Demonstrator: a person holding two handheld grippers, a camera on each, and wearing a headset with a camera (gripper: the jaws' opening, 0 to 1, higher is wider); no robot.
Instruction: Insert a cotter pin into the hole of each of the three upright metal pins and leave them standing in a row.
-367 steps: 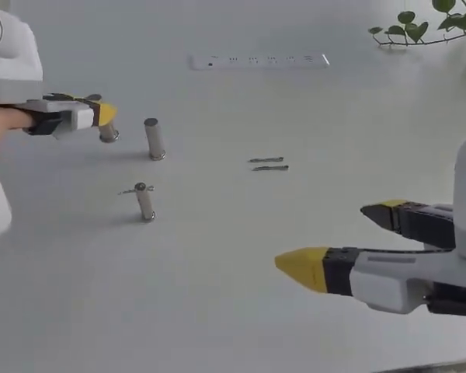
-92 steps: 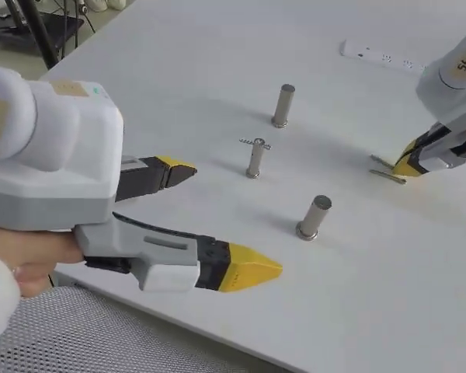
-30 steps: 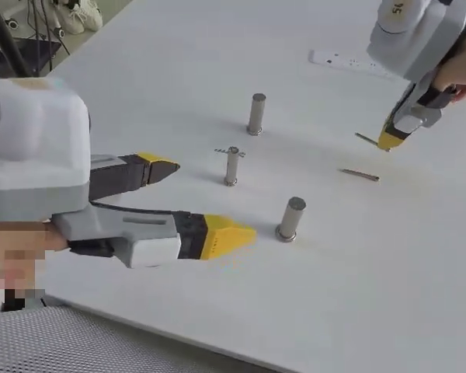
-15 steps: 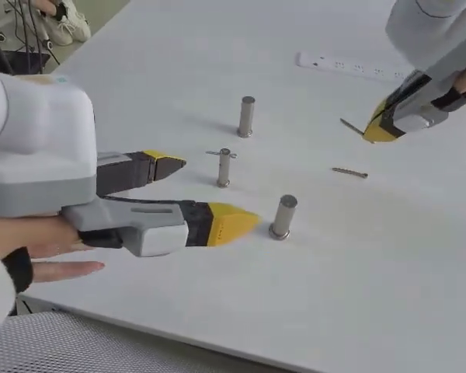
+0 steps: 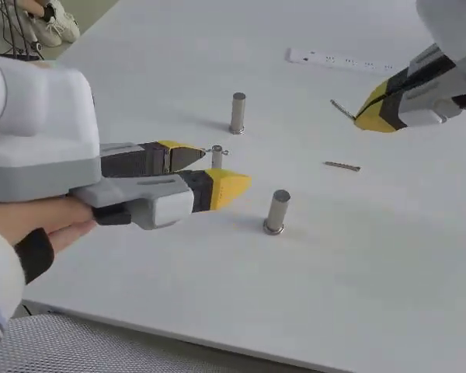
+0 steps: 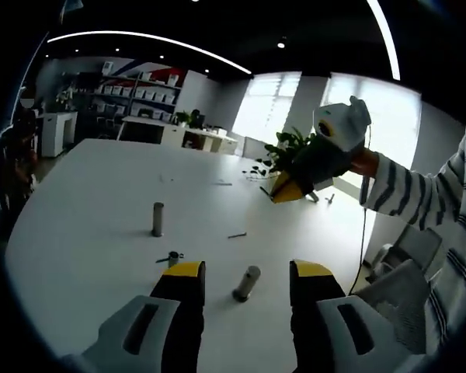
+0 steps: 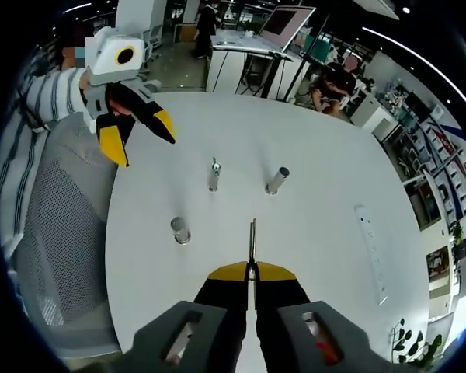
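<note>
Three upright metal pins stand on the white table (image 5: 179, 295): a far pin (image 5: 238, 113), a middle pin (image 5: 216, 155) with a cotter pin through its top, and a near pin (image 5: 276, 211). My left gripper (image 5: 213, 171) is open, its jaws reaching beside the middle pin and partly hiding it. In the left gripper view the near pin (image 6: 247, 283) lies between the open jaws of the left gripper (image 6: 248, 272). My right gripper (image 7: 251, 272) is shut on a cotter pin (image 7: 252, 241), held above the table at the right (image 5: 340, 109). A loose cotter pin (image 5: 342, 165) lies flat.
A white power strip (image 5: 342, 60) lies at the table's far side. A mesh chair back (image 5: 78, 346) sits below the near table edge. A potted plant (image 6: 283, 155) and office desks stand beyond the table.
The right gripper has taken one of the two cotter pins off the table and raised it. The left gripper has moved forward to the middle pin.
</note>
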